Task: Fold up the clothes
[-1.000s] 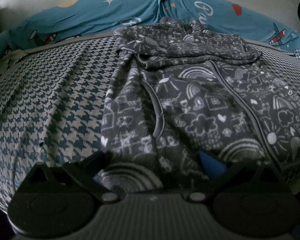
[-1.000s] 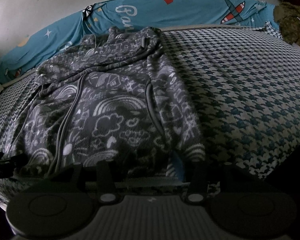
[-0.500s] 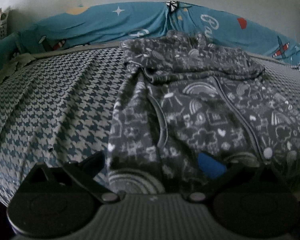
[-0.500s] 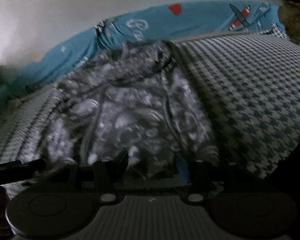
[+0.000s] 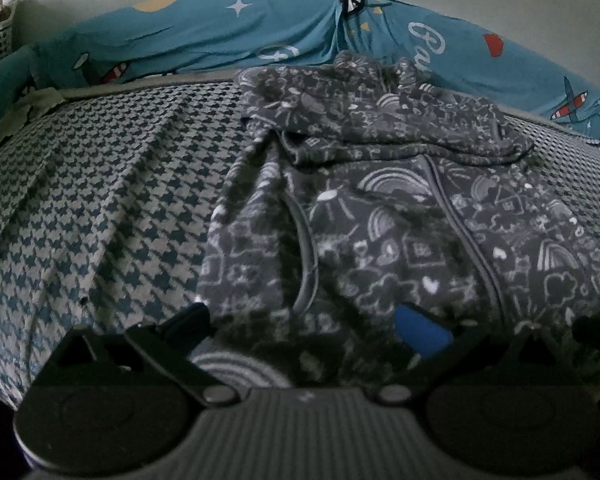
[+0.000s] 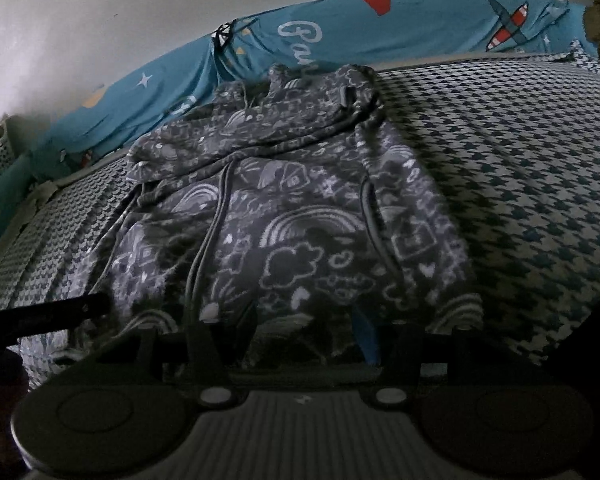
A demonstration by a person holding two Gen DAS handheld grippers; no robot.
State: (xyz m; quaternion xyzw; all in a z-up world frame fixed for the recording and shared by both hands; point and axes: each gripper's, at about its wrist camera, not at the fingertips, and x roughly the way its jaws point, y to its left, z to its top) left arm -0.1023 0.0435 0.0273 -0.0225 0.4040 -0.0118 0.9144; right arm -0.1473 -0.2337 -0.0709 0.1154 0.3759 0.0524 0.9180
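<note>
A grey fleece hoodie (image 5: 400, 232) with white doodle prints lies flat on the bed, hood towards the far blue pillow, zip running down its front. My left gripper (image 5: 306, 320) is at the hoodie's near left hem, its jaws spread wide with the hem cloth between them; the blue pad (image 5: 420, 330) shows on the right finger. My right gripper (image 6: 286, 336) is at the near right hem of the hoodie (image 6: 300, 220), jaws about half apart with hem cloth lying between them and no clear squeeze on it. The left gripper's dark finger (image 6: 60, 312) shows at the left edge.
The bed cover (image 5: 100, 200) is a blue and white houndstooth, with wrinkles to the left of the hoodie. A long blue pillow (image 5: 204, 44) with stars and planes lines the far side below a pale wall. The bed's edge (image 6: 560, 320) drops off near right.
The right wrist view has tipped upward, so more wall shows and the hoodie sits lower in frame. Both grippers stay at the near hem; the left has hardly moved.
</note>
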